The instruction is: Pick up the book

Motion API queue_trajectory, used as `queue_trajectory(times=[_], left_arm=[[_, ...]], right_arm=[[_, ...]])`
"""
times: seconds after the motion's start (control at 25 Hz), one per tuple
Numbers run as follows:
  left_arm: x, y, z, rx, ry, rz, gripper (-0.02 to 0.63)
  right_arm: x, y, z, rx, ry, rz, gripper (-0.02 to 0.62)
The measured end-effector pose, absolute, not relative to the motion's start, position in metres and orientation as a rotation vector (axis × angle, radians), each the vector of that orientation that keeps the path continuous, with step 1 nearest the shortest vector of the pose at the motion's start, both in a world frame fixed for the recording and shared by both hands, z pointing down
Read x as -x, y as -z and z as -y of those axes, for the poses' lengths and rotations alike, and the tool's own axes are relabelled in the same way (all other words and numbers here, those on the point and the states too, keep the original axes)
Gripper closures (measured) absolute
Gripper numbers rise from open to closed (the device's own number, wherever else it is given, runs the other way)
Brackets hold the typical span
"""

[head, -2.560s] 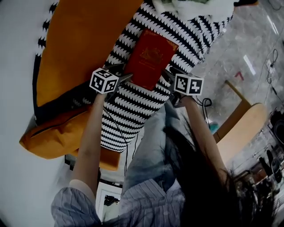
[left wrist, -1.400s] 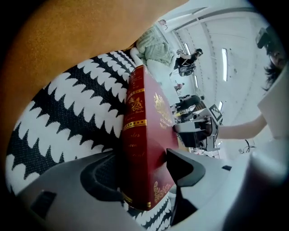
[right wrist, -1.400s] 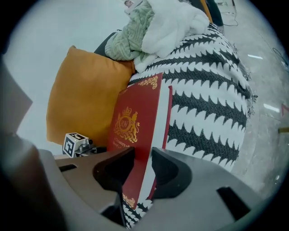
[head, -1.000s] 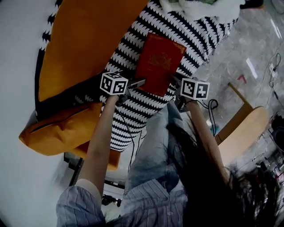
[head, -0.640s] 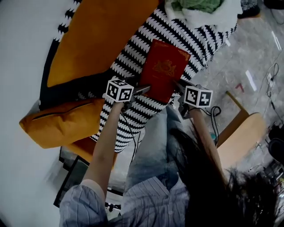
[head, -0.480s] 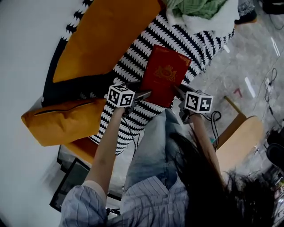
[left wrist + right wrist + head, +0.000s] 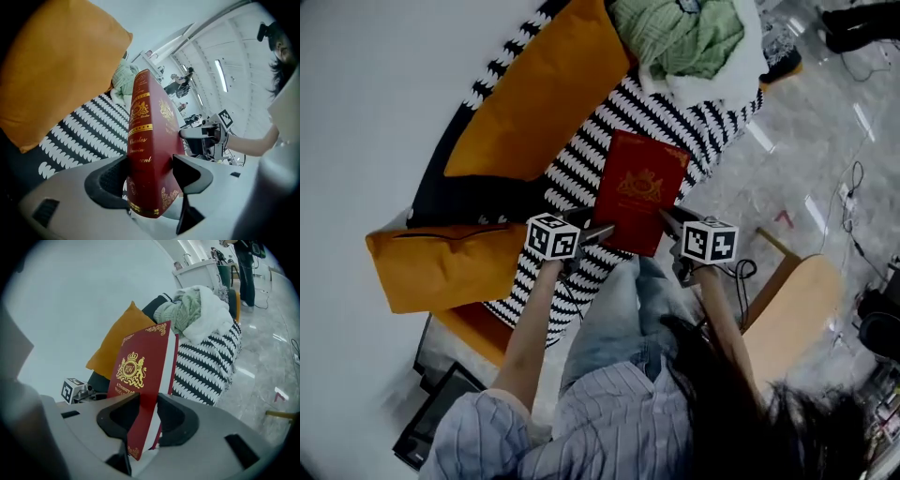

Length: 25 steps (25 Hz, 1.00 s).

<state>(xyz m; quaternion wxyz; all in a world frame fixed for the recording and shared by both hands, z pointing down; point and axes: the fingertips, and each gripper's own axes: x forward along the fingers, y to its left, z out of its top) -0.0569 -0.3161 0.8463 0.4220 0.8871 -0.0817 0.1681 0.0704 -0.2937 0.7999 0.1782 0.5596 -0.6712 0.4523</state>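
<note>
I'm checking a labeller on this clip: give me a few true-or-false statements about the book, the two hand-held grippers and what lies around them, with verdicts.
1. The left hand-held gripper is shut on the red book. True.
2. The right hand-held gripper is empty. False: its jaws clamp the same book.
3. The book's cover is plain blue. False: it is red with a gold crest.
4. A green knitted cloth lies past the book's far end. True.
5. An orange cushion lies beside the striped cover. True.
</note>
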Motion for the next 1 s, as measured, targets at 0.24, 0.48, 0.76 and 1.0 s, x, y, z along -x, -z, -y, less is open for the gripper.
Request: queue_trajectory(times=[0.24, 0.48, 0.76, 1.0], left_arm=[[0.071, -0.787, 0.312, -2.293, -0.382, 0.234, 0.298], [0.093, -0.746, 0.304, -2.326, -0.366, 0.274, 0.298], [0.111, -0.719, 0.287, -2.318, -0.286, 0.295, 0.298], [0.11, -0.71, 0.283, -2.315, -0.249, 0.27, 0.298]], right_arm=[[-0.058, -0.741, 0.289, -1.596, -1.21, 1.958, 0.469], [-0.035, -0.697, 0.284, -1.577, -1.118, 2.039, 0.469], [-0.015, -0.665, 0.272, -1.584, -1.032, 2.056, 0.471], [-0.013, -0.647, 0.268, -1.615, -0.955, 2.027, 0.471]])
